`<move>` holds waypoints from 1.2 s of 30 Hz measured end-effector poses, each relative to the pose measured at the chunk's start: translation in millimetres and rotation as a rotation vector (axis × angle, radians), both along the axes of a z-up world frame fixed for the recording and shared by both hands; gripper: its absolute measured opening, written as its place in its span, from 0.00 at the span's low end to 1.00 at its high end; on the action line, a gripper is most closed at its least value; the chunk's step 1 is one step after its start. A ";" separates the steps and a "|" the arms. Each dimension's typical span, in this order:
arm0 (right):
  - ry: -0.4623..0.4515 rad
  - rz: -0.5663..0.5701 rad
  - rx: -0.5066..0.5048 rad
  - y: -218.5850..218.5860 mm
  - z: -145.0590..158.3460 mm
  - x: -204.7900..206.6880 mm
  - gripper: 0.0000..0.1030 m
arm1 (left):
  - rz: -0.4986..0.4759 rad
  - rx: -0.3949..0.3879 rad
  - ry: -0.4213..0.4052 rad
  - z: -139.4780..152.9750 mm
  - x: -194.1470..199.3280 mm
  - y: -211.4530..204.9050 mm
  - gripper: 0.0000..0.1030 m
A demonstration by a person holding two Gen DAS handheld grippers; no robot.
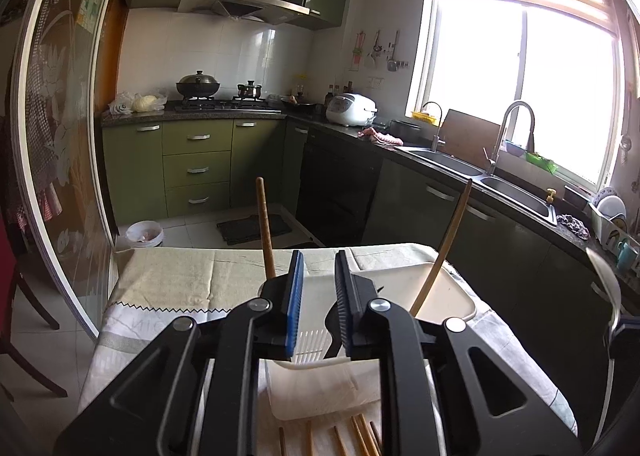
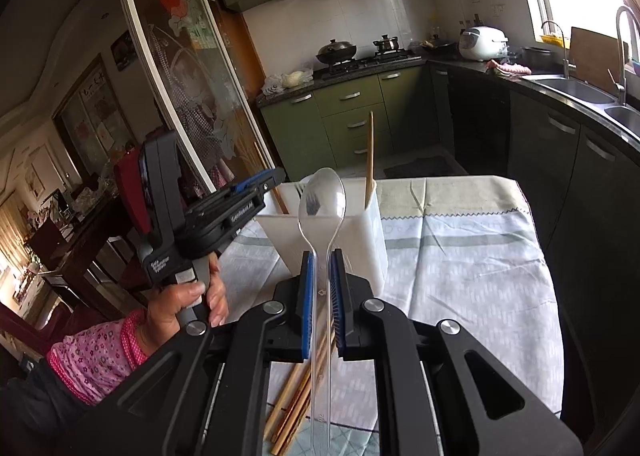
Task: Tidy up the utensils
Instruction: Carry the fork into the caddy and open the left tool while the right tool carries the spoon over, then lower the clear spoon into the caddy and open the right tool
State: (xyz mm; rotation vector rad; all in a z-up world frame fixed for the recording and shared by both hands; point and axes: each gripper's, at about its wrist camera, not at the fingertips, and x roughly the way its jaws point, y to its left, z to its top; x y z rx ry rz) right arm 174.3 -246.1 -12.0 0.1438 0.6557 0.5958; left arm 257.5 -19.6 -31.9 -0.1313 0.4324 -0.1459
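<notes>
Holding a clear plastic spoon (image 2: 322, 196) upright, right gripper (image 2: 321, 296) jaws clamped on its handle, just before the white holder (image 2: 372, 240). Left gripper (image 1: 316, 296) jaws part-open, empty, above the holder. Chopsticks (image 2: 296, 388) lie on the surface before the holder. Risk: thin slick handle pivots in the grip, bowl clips the rim.
</notes>
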 end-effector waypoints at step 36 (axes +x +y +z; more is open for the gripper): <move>-0.395 -0.191 -0.113 84.3 -46.4 87.2 0.10 | -0.006 -0.055 0.091 8.5 -98.2 50.7 0.16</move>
